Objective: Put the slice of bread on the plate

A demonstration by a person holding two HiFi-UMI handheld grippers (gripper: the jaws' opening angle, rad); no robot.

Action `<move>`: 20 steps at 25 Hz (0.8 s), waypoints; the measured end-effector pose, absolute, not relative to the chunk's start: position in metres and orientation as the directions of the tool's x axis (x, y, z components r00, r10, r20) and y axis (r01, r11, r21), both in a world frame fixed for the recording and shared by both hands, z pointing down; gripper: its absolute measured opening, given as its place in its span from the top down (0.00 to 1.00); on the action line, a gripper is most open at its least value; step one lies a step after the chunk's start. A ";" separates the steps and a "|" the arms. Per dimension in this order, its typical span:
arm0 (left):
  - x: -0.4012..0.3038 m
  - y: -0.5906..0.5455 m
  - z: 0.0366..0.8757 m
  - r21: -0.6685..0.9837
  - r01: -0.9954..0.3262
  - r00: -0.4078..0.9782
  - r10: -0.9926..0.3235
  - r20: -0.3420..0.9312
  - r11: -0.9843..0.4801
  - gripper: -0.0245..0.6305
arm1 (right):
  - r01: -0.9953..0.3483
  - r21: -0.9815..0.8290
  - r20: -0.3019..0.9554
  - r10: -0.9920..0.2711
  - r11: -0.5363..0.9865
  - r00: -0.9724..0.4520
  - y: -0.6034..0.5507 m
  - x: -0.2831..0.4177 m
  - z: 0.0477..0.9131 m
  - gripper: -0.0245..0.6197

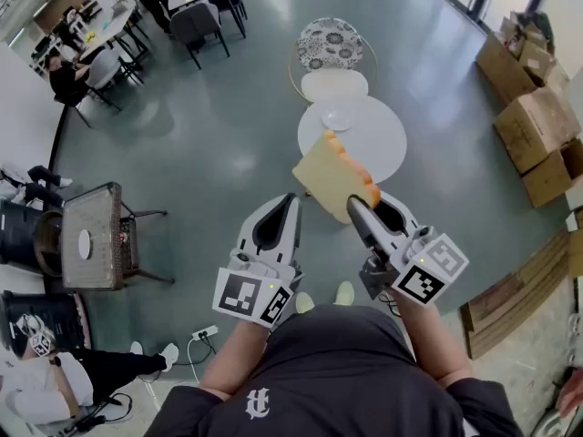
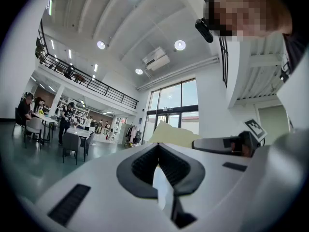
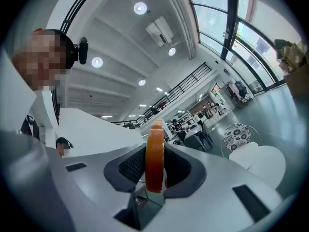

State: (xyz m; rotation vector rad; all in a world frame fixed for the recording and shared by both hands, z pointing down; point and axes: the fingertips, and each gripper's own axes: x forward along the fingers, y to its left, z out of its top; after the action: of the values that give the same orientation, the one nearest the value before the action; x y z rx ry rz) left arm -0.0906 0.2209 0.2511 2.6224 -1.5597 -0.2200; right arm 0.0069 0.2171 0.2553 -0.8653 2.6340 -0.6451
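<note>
A slice of bread (image 1: 330, 182), pale yellow with an orange crust, is held up in the air by my right gripper (image 1: 357, 206), which is shut on its lower edge. In the right gripper view the bread (image 3: 155, 149) stands edge-on between the dark pads. A small white plate (image 1: 335, 120) lies on the round white table (image 1: 373, 144), beyond and below the bread. My left gripper (image 1: 288, 200) hovers to the left of the right one, shut with nothing in it. The left gripper view shows the bread (image 2: 176, 135) and the right gripper (image 2: 219, 144) just beyond its own jaws.
A patterned round chair (image 1: 330, 44) and a white seat (image 1: 334, 85) stand behind the table. Cardboard boxes (image 1: 533, 126) pile at the right. A wicker side table (image 1: 91, 235) is at the left, and people sit at tables (image 1: 82, 62) far left.
</note>
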 end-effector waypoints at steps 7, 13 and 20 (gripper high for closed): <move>-0.093 0.218 0.255 0.146 -0.874 0.456 -0.886 -0.081 -0.463 0.95 | -0.456 -0.518 -0.150 -0.601 0.724 -0.785 0.213 0.005 0.255 0.81; -0.091 0.223 0.260 0.138 -0.874 0.461 -0.885 -0.071 -0.466 0.95 | -0.441 -0.554 -0.161 -0.610 0.706 -0.775 0.216 0.009 0.258 0.81; -0.085 0.221 0.255 0.113 -0.880 0.455 -0.887 -0.081 -0.462 0.95 | -0.401 -0.610 -0.145 -0.594 0.683 -0.791 0.218 0.008 0.270 0.81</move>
State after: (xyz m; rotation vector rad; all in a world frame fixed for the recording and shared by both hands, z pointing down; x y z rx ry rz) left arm -0.0854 0.2211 0.2552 2.6322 -1.5998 -0.1976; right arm 0.0082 0.2175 0.2699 -0.7847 2.5653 -0.8165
